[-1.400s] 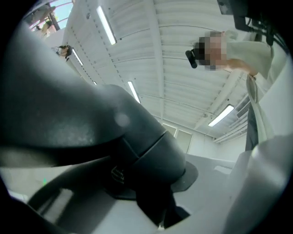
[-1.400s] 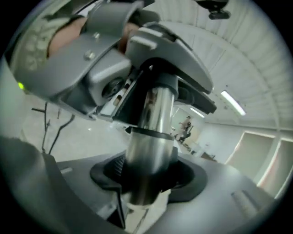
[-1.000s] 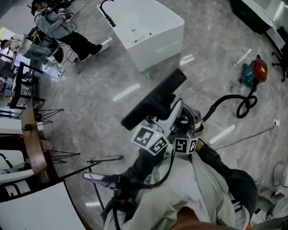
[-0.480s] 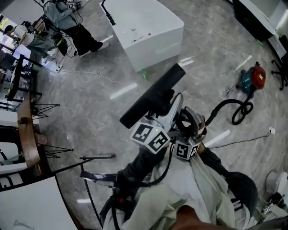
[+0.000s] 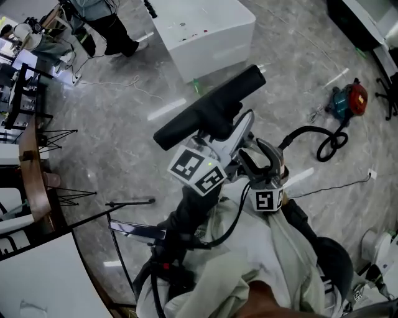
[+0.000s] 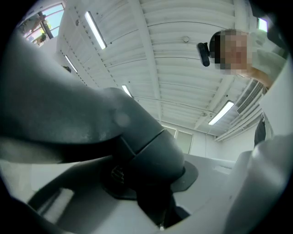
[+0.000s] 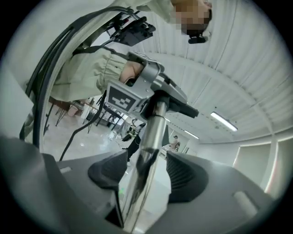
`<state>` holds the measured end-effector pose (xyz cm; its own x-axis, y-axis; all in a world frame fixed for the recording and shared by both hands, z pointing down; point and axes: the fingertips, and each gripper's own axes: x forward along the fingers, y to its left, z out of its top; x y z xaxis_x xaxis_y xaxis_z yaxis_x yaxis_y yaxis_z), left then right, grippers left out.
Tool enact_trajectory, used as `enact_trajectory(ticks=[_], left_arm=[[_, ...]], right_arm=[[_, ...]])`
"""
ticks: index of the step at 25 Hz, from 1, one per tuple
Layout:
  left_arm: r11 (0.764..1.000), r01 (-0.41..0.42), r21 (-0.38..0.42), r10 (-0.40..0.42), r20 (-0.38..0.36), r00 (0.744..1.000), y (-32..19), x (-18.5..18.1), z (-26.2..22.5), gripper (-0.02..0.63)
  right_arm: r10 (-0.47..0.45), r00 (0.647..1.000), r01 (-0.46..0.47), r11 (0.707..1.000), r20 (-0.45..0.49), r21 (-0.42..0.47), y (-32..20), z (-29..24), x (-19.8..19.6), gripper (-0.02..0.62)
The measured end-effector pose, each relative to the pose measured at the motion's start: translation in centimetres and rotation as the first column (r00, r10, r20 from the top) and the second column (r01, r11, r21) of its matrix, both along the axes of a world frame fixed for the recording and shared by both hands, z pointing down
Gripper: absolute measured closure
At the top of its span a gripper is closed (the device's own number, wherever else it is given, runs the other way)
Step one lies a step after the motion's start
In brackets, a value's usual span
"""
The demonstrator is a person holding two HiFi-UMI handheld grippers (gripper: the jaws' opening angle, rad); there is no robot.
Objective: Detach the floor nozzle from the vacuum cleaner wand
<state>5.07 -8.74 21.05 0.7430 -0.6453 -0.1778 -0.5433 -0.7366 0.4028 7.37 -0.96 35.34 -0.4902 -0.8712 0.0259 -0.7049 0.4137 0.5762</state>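
The black floor nozzle (image 5: 208, 109) is held up off the floor in front of the person, its bar slanting up to the right. My left gripper (image 5: 229, 133) grips its dark neck (image 6: 149, 153), and the jaws are closing on it. The neck fills the space between them in the left gripper view. My right gripper (image 5: 250, 163) sits just right of it, shut on the chrome wand (image 7: 149, 151), which runs up between its ribbed pads (image 7: 185, 176) toward the left gripper's marker cube (image 7: 122, 98).
A red and teal canister vacuum (image 5: 349, 99) with its black hose (image 5: 323, 141) lies on the floor at right. A white cabinet (image 5: 205, 31) stands beyond the nozzle. Desks, stands (image 5: 65, 197) and a seated person (image 5: 102, 18) are at left.
The nozzle has risen and swung its right end upward. The right gripper's cube has drawn away to the right of the left one.
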Motion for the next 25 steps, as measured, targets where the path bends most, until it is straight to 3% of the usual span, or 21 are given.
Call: enact_trajectory(ticks=[2, 3, 5, 6, 7, 9, 10, 12, 13, 15, 17, 18, 19, 20, 21, 22, 24, 25], left_arm=[[1.000, -0.003, -0.002, 0.003, -0.003, 1.000, 0.2, -0.5, 0.1, 0.479], [1.000, -0.018, 0.007, 0.018, -0.003, 1.000, 0.5, -0.4, 0.0, 0.476], [0.996, -0.076, 0.039, 0.076, 0.008, 0.997, 1.8, 0.7, -0.6, 0.473], [0.991, -0.116, 0.059, 0.115, 0.016, 0.993, 2.6, 1.5, -0.9, 0.472], [0.985, -0.155, 0.076, 0.154, 0.025, 0.988, 3.3, 2.3, -1.1, 0.471], [0.971, -0.218, 0.098, 0.216, 0.034, 0.976, 4.2, 2.8, -1.3, 0.468], [0.964, -0.245, 0.108, 0.243, 0.034, 0.970, 4.5, 2.6, -1.4, 0.466], [0.944, -0.292, 0.152, 0.292, 0.022, 0.956, 5.1, 1.9, -1.5, 0.475], [0.933, -0.304, 0.194, 0.307, 0.016, 0.952, 5.4, 1.5, -1.5, 0.477], [0.905, -0.307, 0.296, 0.308, 0.045, 0.950, 6.1, 0.9, -1.0, 0.487], [0.887, -0.321, 0.331, 0.304, 0.101, 0.947, 6.6, 0.9, 0.1, 0.415], [0.885, -0.332, 0.325, 0.312, 0.113, 0.943, 6.7, 1.1, 0.5, 0.369], [0.887, -0.341, 0.312, 0.323, 0.110, 0.940, 6.7, 1.4, 0.6, 0.313], [0.892, -0.341, 0.298, 0.328, 0.095, 0.940, 6.5, 1.5, 0.6, 0.305], [0.900, -0.334, 0.281, 0.324, 0.082, 0.942, 6.3, 1.6, 0.6, 0.324], [0.909, -0.328, 0.259, 0.321, 0.072, 0.944, 6.0, 1.5, 0.7, 0.443], [0.912, -0.345, 0.220, 0.345, 0.038, 0.938, 5.9, 1.0, 0.9, 0.487], [0.906, -0.357, 0.226, 0.366, 0.001, 0.931, 5.9, 0.6, 0.7, 0.498]], right_arm=[[-0.046, 0.989, 0.056, 0.996, 0.139, -0.066, -0.5, 0.1, -0.3, 0.327], [-0.044, 0.972, 0.080, 0.985, 0.231, -0.150, -1.1, 0.8, -0.3, 0.327], [-0.046, 0.947, 0.165, 0.919, 0.319, -0.358, -2.4, 3.2, -1.3, 0.327], [-0.084, 0.953, 0.200, 0.895, 0.290, -0.399, -2.9, 3.6, -2.3, 0.325], [-0.130, 0.965, 0.215, 0.893, 0.230, -0.397, -3.1, 3.4, -3.2, 0.331], [-0.195, 0.971, 0.234, 0.907, 0.141, -0.352, -2.9, 2.4, -4.4, 0.460], [-0.222, 0.964, 0.259, 0.900, 0.144, -0.350, -2.6, 2.0, -4.8, 0.484], [-0.295, 0.937, 0.347, 0.851, 0.187, -0.394, -1.8, 2.0, -5.7, 0.535], [-0.342, 0.918, 0.397, 0.808, 0.201, -0.436, -1.2, 2.3, -6.2, 0.540], [-0.447, 0.864, 0.495, 0.677, 0.231, -0.544, 0.5, 3.0, -6.8, 0.545], [-0.521, 0.802, 0.570, 0.520, 0.292, -0.636, 2.3, 3.4, -7.2, 0.548], [-0.536, 0.781, 0.589, 0.457, 0.322, -0.667, 3.0, 3.5, -7.1, 0.549], [-0.536, 0.774, 0.591, 0.420, 0.337, -0.689, 3.3, 3.7, -7.0, 0.549], [-0.525, 0.782, 0.577, 0.410, 0.334, -0.706, 3.4, 3.9, -6.8, 0.549], [-0.507, 0.802, 0.552, 0.426, 0.316, -0.717, 3.3, 4.2, -6.8, 0.552], [-0.485, 0.826, 0.520, 0.460, 0.288, -0.719, 3.0, 4.3, -6.9, 0.552], [-0.449, 0.864, 0.462, 0.530, 0.227, -0.711, 2.3, 4.5, -7.2, 0.552], [-0.451, 0.868, 0.452, 0.539, 0.209, -0.711, 2.2, 4.6, -7.4, 0.552]])
